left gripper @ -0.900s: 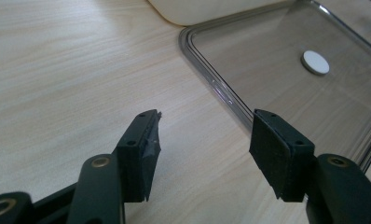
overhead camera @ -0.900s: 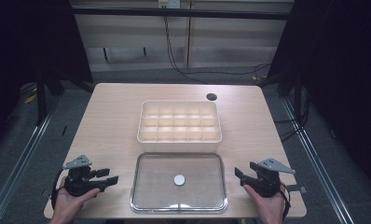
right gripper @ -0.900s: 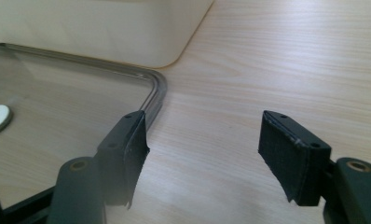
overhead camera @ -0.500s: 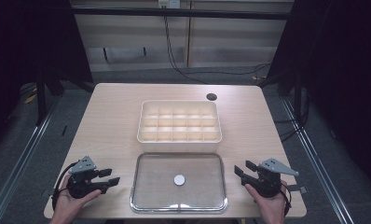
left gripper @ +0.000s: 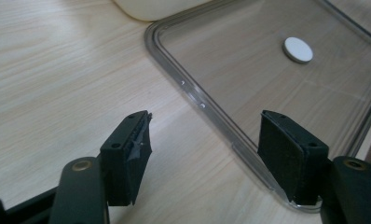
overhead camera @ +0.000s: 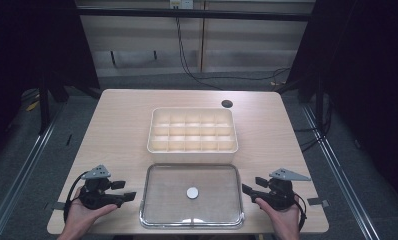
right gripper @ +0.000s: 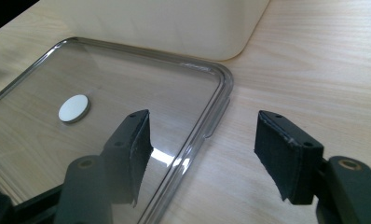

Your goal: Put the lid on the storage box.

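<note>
Clear lid (overhead camera: 192, 195) flat on table (overhead camera: 117, 130), just before compartment box (overhead camera: 192, 130). Left gripper (overhead camera: 129, 190) and right gripper (overhead camera: 247, 190) spread wide, flanking its short edges (nothing held). Best closed evenly on both rims, then lifted level.

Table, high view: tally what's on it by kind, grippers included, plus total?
Divided box: 1
Clear lid: 1
White disc on the lid: 1
Grippers: 2, left gripper and right gripper, both open and empty
Total: 5
</note>
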Available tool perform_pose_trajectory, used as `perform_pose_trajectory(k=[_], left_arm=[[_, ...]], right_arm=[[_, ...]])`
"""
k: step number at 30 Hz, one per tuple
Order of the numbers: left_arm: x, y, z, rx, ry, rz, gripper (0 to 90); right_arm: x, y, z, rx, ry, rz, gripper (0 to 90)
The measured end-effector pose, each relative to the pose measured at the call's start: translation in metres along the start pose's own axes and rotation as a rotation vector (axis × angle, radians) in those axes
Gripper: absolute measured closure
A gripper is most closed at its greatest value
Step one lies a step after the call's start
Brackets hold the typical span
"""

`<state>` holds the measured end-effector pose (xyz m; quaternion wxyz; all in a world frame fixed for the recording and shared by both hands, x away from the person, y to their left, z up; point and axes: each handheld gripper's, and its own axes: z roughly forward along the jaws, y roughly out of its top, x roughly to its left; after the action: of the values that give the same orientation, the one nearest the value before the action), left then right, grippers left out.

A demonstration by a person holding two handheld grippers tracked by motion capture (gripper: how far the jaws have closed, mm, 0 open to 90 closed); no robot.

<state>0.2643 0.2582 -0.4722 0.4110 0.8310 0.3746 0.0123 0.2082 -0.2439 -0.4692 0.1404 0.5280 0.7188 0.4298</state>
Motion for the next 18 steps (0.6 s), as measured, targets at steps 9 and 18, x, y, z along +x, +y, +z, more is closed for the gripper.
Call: perform_pose_trajectory(k=[9, 18], left_arm=[[0.001, 0.025, 0.017, 0.0, -0.041, 0.007, 41.4], [0.001, 0.03, 0.026, 0.004, -0.036, -0.004, 42.9]], right_arm=[[0.006, 0.009, 0.01, 0.05, 0.057, -0.02, 41.0], [0.007, 0.03, 0.02, 0.076, 0.065, -0.003, 42.8]])
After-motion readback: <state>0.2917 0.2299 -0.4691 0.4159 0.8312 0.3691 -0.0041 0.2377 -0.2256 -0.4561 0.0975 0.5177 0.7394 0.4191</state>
